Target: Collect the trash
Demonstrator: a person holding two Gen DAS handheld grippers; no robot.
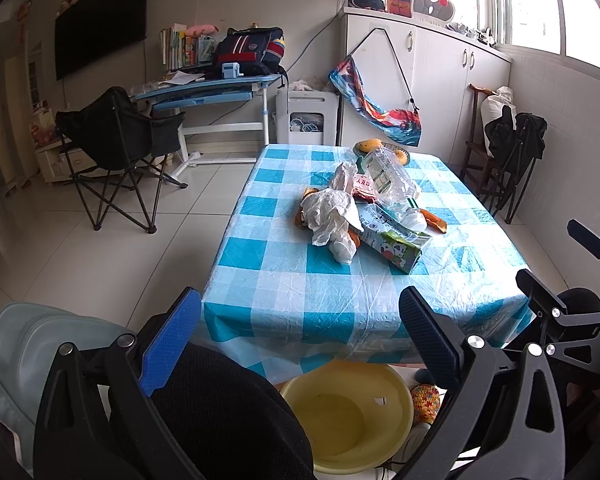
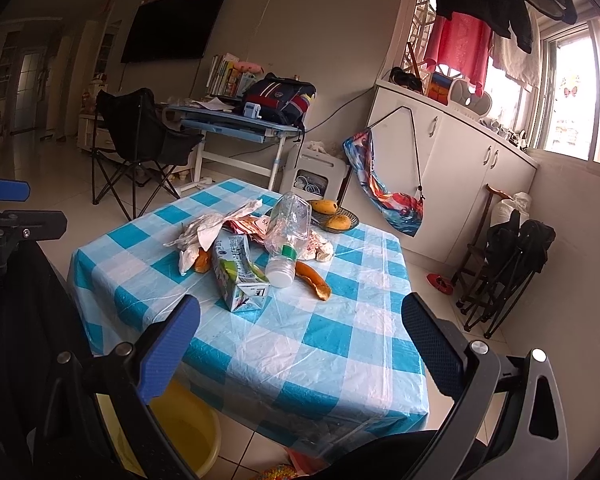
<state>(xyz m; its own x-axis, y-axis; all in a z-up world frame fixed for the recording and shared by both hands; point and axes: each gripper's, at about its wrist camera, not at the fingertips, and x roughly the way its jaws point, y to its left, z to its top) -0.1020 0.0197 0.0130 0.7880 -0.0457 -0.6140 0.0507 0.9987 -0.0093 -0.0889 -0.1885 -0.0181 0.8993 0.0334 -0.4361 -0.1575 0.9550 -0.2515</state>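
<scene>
From the left wrist view, the left claw (image 1: 300, 328) hangs wide open and empty, short of the near edge of the tabletop (image 1: 340, 304), which wears a blue and white checked cloth. The trash lies heaped near the middle of that cloth: crumpled white paper (image 1: 332, 216) on the left, a green and white drink carton (image 1: 396, 244) lying flat on the near right, and a crushed clear plastic bottle (image 1: 388, 176) tilted across the pile with its white cap toward the camera. An orange peel strip (image 1: 434, 220) pokes out on the right, touching the bottle's cap end. Behind the heap, at the far edge, sits a dish of yellow fruit (image 1: 380, 148). On the floor below the near edge stands a yellow basin (image 1: 348, 420). Part of the right claw's black frame shows at the right border.

From the right wrist view, the right claw (image 2: 300, 332) is also spread open with nothing between its fingers, poised above the near part of the tabletop (image 2: 300, 360). The carton (image 2: 238, 276) lies nearest, the bottle (image 2: 286, 232) just beside it on the right, the paper (image 2: 208, 232) behind on the left, the peel (image 2: 314, 280) on the right. The basin (image 2: 196, 440) peeks from under the near left corner.
</scene>
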